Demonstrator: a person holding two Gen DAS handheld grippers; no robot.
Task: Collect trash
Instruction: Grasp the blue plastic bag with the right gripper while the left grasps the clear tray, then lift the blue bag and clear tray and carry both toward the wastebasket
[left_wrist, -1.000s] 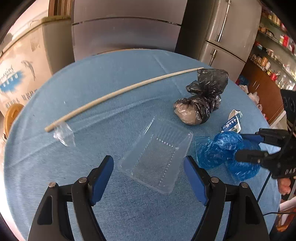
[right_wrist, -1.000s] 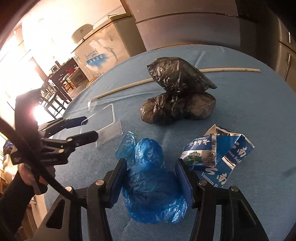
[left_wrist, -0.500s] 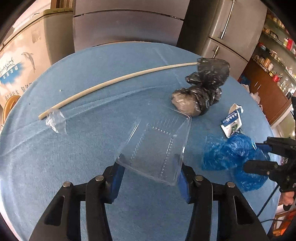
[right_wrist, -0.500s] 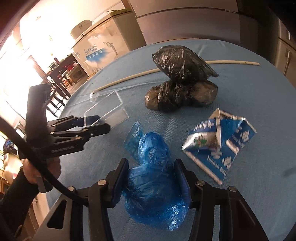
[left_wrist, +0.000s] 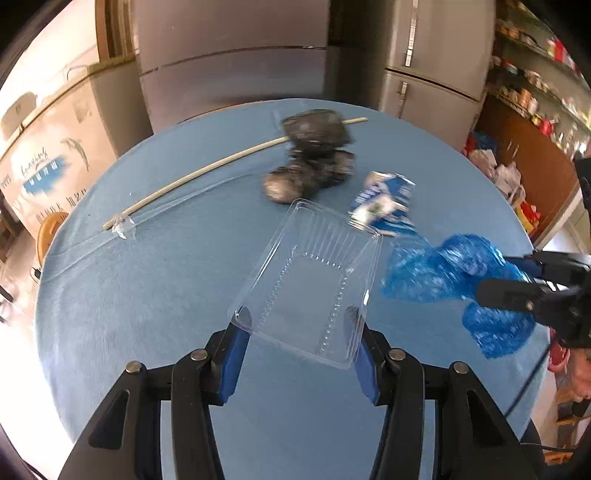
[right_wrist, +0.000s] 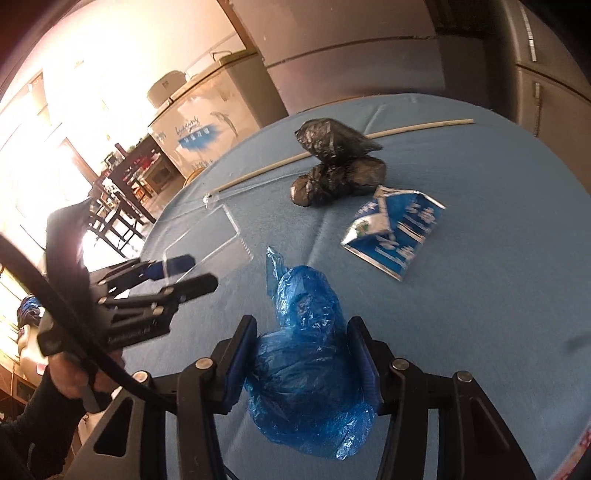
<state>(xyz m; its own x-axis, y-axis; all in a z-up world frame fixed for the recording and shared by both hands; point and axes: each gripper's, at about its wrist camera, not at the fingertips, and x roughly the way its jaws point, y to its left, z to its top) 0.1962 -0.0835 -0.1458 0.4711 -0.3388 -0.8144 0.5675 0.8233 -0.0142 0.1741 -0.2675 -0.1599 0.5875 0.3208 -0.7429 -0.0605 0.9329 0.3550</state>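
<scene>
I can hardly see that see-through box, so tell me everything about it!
The box is a clear, thin plastic tray, rectangular with rounded corners, a ribbed wall and rows of small bumps around its flat bottom. It looks empty. The left gripper has its jaws shut on the near end, holding it tilted above the blue table, its far end raised. Nothing else touches it.
</scene>
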